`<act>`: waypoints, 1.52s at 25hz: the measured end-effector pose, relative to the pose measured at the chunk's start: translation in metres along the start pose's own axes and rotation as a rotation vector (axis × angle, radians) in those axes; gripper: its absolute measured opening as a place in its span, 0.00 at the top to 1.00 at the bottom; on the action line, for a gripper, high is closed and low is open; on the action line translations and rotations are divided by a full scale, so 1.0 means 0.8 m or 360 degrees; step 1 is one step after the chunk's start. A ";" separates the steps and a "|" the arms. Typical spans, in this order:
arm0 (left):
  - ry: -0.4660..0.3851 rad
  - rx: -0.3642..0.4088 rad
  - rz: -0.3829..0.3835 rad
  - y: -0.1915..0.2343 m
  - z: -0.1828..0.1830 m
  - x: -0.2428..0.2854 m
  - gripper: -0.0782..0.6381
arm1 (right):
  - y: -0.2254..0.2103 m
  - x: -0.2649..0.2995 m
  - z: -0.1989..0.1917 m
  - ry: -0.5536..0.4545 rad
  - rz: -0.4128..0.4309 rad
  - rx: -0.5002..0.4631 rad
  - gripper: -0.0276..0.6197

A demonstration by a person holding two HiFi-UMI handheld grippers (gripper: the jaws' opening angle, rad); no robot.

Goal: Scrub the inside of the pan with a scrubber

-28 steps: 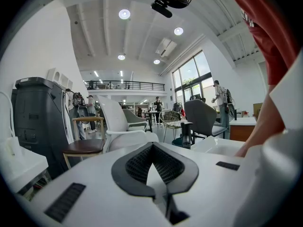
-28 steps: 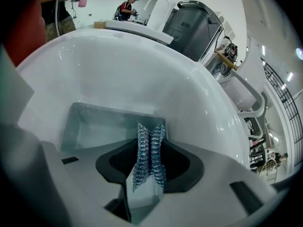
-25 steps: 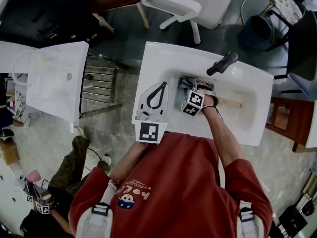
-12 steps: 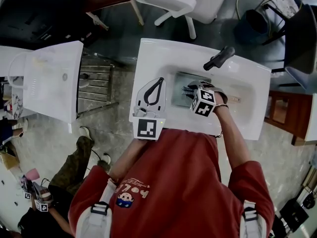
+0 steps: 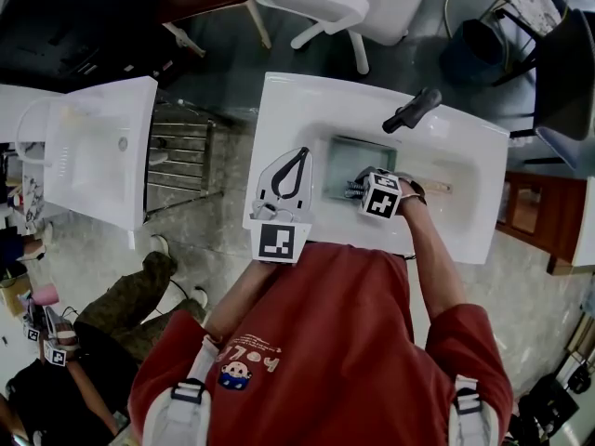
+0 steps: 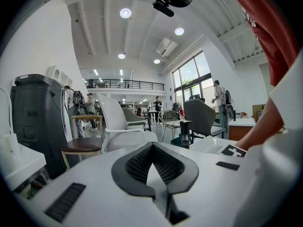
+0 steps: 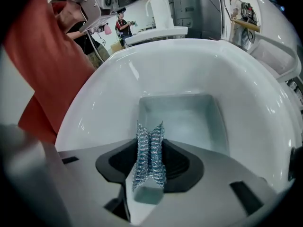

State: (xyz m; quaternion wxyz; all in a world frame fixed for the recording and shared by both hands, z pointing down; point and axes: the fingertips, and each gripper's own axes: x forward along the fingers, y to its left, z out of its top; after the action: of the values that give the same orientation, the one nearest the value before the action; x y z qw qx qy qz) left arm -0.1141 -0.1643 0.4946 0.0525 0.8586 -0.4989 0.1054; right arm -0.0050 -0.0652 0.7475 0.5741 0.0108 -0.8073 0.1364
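Scrubber of silvery steel mesh [image 7: 148, 161] clamped in right gripper [image 7: 149, 142], pale grey-green rectangular pan [image 7: 184, 119] straight ahead of the jaws.

Right gripper view: jaws are squeezed on the mesh wad, which pokes out past the tips. The pan lies centre frame just beyond it, open side up and empty, on the floor of the white sink basin [image 7: 106, 91], and it seems to run lengthwise away along the jaw line. Head view: the gripper is at the pan's lower-right edge, so the stroke goes up-left in frame. Can't tell if the mesh touches the pan. Left gripper [image 6: 152, 148] rests at the basin's left rim, jaws together on nothing, aimed away from the pan, so the right is nearer. Next move likely a short push forward and down onto the pan floor.
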 end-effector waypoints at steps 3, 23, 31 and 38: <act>0.0010 0.0002 0.0000 0.000 -0.001 0.001 0.88 | -0.001 0.003 0.000 -0.0022 0.0024 0.0025 0.70; 0.0004 0.0007 -0.0017 -0.004 -0.001 0.006 0.88 | -0.053 -0.002 0.003 0.0001 -0.0375 -0.0111 0.70; 0.0015 -0.0003 -0.0014 -0.004 -0.003 0.004 0.88 | -0.085 -0.003 0.006 -0.0019 -0.0633 -0.0160 0.70; 0.0009 0.0008 -0.0024 -0.008 0.001 0.007 0.88 | -0.113 -0.006 0.004 -0.0019 -0.0866 -0.0224 0.71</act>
State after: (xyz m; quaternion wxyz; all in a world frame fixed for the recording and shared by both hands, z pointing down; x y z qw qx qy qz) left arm -0.1057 -0.1655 0.4955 0.0526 0.8622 -0.4920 0.1088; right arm 0.0095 -0.1540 0.7605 0.5840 0.1881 -0.7856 -0.0794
